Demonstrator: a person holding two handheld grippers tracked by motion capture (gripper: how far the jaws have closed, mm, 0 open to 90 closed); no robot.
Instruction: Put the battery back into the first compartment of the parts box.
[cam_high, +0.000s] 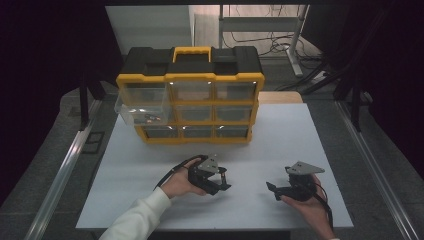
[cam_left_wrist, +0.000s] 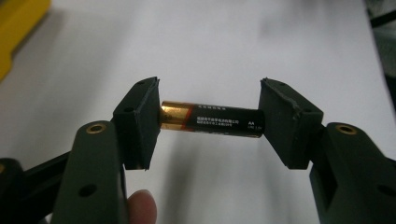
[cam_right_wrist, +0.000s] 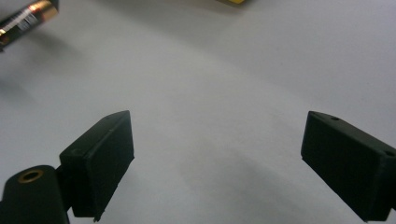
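Note:
An AA battery (cam_left_wrist: 212, 122), black with a copper-gold end, is clamped end to end between the jaws of my left gripper (cam_left_wrist: 209, 123), which is shut on it a little above the white table. In the high view, a hand in a white sleeve holds the left gripper (cam_high: 223, 184) at the table's front centre. To its right my right gripper (cam_high: 270, 188) points left, and in its own view the right gripper (cam_right_wrist: 217, 163) is open over bare table. The battery (cam_right_wrist: 25, 21) shows at that view's top left corner.
A black and yellow drawer organizer (cam_high: 190, 95) stands at the back of the white table (cam_high: 280, 145). Its upper-left clear drawer (cam_high: 142, 114) is pulled out with small items inside. A yellow corner of the organizer (cam_left_wrist: 18, 28) shows at the left gripper view's top left.

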